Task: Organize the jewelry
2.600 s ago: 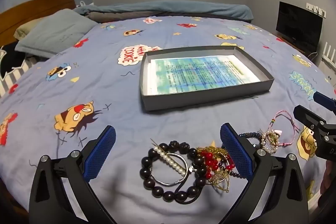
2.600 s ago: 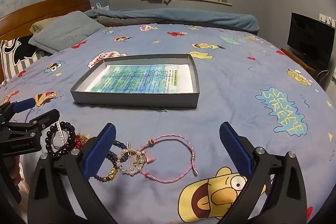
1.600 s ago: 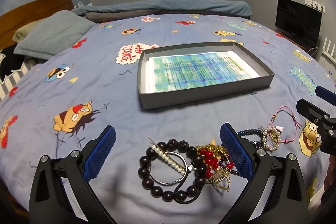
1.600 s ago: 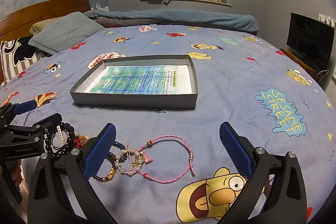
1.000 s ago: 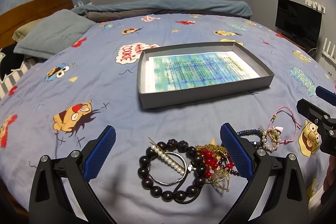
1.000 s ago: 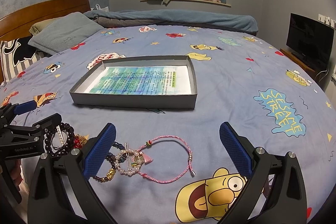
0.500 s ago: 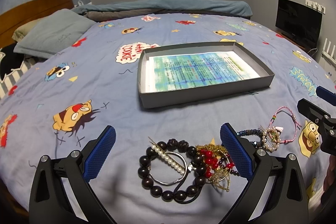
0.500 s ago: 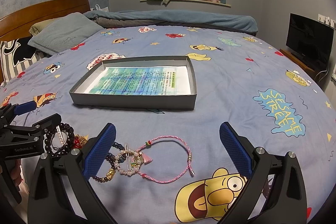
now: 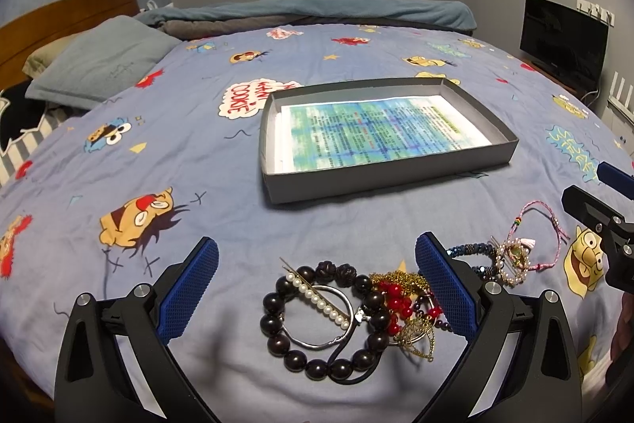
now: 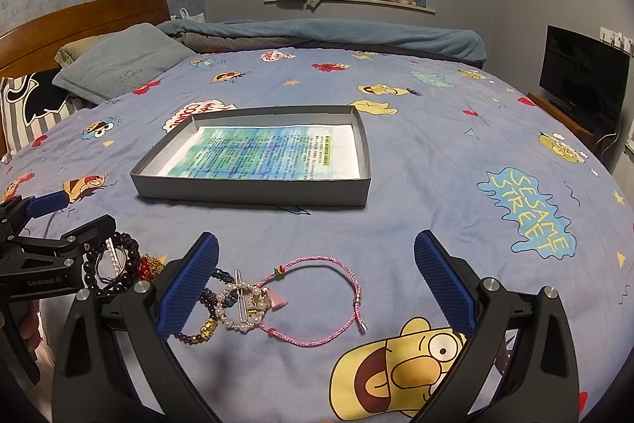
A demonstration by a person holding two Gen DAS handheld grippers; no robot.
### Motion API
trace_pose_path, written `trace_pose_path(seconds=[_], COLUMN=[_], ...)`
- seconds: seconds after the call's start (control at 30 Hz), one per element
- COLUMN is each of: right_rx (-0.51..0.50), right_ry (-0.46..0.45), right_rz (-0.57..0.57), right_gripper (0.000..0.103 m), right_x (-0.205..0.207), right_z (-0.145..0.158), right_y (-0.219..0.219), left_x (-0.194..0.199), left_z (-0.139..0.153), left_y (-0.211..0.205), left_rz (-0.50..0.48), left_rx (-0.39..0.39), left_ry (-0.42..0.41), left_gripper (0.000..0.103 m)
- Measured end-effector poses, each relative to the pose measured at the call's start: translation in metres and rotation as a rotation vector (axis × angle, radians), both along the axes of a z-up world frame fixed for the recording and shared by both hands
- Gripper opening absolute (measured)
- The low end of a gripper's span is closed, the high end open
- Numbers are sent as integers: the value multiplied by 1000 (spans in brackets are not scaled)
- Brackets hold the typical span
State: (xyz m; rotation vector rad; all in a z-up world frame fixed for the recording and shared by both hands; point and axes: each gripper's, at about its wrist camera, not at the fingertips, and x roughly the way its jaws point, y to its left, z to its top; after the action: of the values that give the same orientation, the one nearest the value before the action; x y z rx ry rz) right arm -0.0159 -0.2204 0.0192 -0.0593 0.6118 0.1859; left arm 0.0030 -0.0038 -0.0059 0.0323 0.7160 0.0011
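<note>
A pile of jewelry lies on the blue cartoon bedsheet. A dark bead bracelet with a pearl hairpin and a red and gold piece lies between the fingers of my open left gripper. A pink cord bracelet and a pearl bracelet lie between the fingers of my open right gripper; they also show in the left wrist view. A grey shallow box lined with printed paper sits beyond, also in the right wrist view. Both grippers are empty.
A grey pillow and wooden headboard are at the far left. A rolled blue blanket lies along the far side. A dark TV stands at the right. The left gripper shows at the right wrist view's left edge.
Both grippers have drifted slightly back and lower over the jewelry. The jewelry and the box have not moved.
</note>
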Motion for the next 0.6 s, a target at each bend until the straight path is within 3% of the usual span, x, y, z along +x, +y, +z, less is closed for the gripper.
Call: trace_pose_path(seconds=[0.6], right_rx=[-10], right_ry=[23], right_rz=[10], right_gripper=[98], right_x=[6], right_z=[-5], right_y=[-1], left_x=[2], left_z=[-6], left_y=[12], left_rz=[-9], left_rx=[-26], left_ry=[16], left_gripper=[99])
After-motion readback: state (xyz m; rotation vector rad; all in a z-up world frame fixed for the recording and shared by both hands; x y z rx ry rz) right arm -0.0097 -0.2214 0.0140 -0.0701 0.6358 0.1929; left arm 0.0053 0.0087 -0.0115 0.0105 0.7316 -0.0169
